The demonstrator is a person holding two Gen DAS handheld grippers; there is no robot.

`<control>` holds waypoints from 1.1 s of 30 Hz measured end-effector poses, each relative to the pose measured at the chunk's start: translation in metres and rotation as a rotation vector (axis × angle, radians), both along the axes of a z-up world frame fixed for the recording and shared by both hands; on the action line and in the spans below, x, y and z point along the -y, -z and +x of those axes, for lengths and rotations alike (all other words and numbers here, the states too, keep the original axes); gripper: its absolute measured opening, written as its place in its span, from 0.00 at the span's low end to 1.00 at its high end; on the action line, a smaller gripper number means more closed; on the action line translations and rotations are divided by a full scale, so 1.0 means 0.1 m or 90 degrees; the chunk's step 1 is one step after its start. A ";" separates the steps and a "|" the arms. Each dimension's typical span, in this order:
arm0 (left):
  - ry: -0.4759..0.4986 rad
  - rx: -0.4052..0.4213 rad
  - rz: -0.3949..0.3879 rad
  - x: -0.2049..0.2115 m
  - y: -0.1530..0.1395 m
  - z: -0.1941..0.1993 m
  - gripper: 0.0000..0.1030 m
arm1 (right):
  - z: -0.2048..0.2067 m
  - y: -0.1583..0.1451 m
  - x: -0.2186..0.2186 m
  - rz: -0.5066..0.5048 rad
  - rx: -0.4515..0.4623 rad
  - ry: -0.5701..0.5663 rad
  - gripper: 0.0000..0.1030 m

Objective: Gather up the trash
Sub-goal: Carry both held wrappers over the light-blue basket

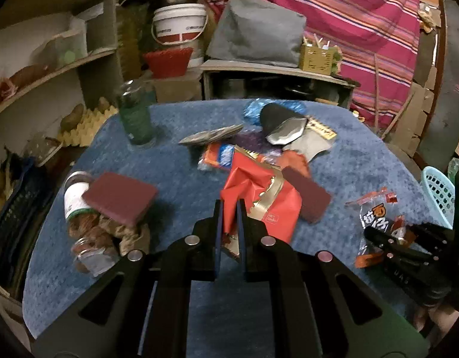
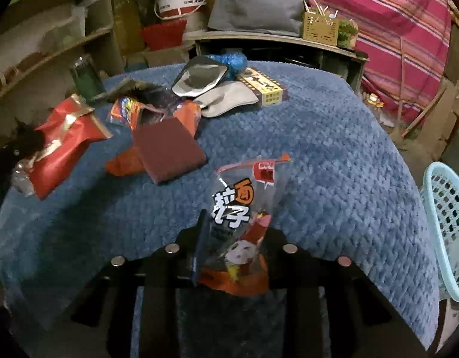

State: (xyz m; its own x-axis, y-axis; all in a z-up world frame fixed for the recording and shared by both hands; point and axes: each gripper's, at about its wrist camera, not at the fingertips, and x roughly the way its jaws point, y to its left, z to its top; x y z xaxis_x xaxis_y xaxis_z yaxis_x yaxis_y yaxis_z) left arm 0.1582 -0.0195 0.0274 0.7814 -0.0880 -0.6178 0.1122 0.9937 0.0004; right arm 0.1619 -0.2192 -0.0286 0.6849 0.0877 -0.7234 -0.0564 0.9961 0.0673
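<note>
My left gripper (image 1: 229, 208) is shut on the near edge of a red and gold foil bag (image 1: 259, 197), which also shows in the right wrist view (image 2: 59, 146). My right gripper (image 2: 232, 232) is shut on a clear snack bag with orange print (image 2: 244, 208), held above the blue cloth; it also shows in the left wrist view (image 1: 378, 217). A light blue mesh basket (image 2: 447, 223) stands off the table's right edge. More wrappers (image 1: 253, 140) lie piled at the middle of the cloth.
Two maroon pads (image 1: 119, 197) (image 2: 169, 152) lie on the blue cloth (image 2: 319, 149). A tipped jar (image 1: 83, 220) lies at left, a green glass bottle (image 1: 137, 116) stands behind. Shelves (image 1: 50, 68) at left, a low bench (image 1: 274, 71) with a grey cushion behind.
</note>
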 end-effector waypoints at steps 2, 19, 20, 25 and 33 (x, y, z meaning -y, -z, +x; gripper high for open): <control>0.009 0.006 0.000 0.10 -0.05 0.00 0.07 | -0.01 -0.02 0.13 0.034 -0.007 0.000 0.23; 0.206 0.060 -0.023 2.03 -0.49 -0.07 0.08 | -0.74 -0.92 1.98 -0.033 0.104 0.176 0.23; 0.215 0.061 -0.023 2.13 -0.48 -0.08 0.07 | -0.78 -0.92 2.12 -0.037 0.104 0.192 0.23; 0.281 0.046 -0.043 2.74 -0.42 -0.13 0.08 | -0.92 -0.90 2.61 -0.041 0.104 0.246 0.23; 0.343 0.001 -0.049 3.41 -0.16 -0.06 0.08 | -0.99 -0.69 3.05 -0.029 0.091 0.302 0.23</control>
